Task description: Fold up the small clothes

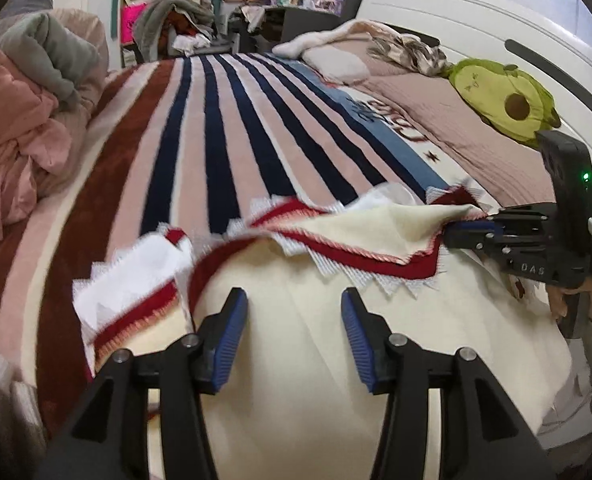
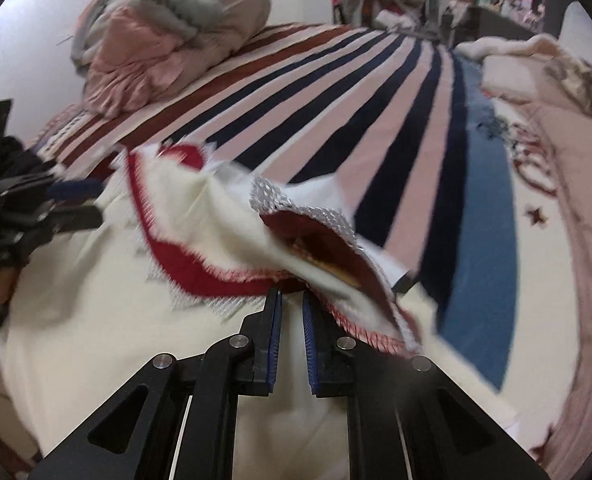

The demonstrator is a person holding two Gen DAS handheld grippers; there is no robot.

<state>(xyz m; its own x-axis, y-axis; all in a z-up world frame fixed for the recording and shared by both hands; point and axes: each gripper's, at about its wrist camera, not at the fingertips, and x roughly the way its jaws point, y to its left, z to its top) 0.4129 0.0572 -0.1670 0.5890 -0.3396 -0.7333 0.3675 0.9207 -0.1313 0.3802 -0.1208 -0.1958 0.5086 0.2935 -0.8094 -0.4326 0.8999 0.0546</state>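
A small cream garment (image 1: pixel 304 344) with a red band and white zigzag lace trim lies on the striped blanket (image 1: pixel 231 128). My left gripper (image 1: pixel 294 300) is open and empty, its blue pads just above the cream cloth. My right gripper (image 1: pixel 452 234) enters from the right, shut on the garment's trimmed edge, which it holds lifted and folded over. In the right wrist view the garment (image 2: pixel 223 236) is blurred, and the right gripper (image 2: pixel 291 294) has its pads nearly together on the red hem. The left gripper (image 2: pixel 75 204) shows at the left, blurred.
A pile of pink and grey bedding (image 1: pixel 31 112) lies at the far left of the bed. A green avocado plush (image 1: pixel 504 100) and pillows sit by the white headboard (image 1: pixel 476 20) on the right. Cluttered shelves stand beyond the bed's far end.
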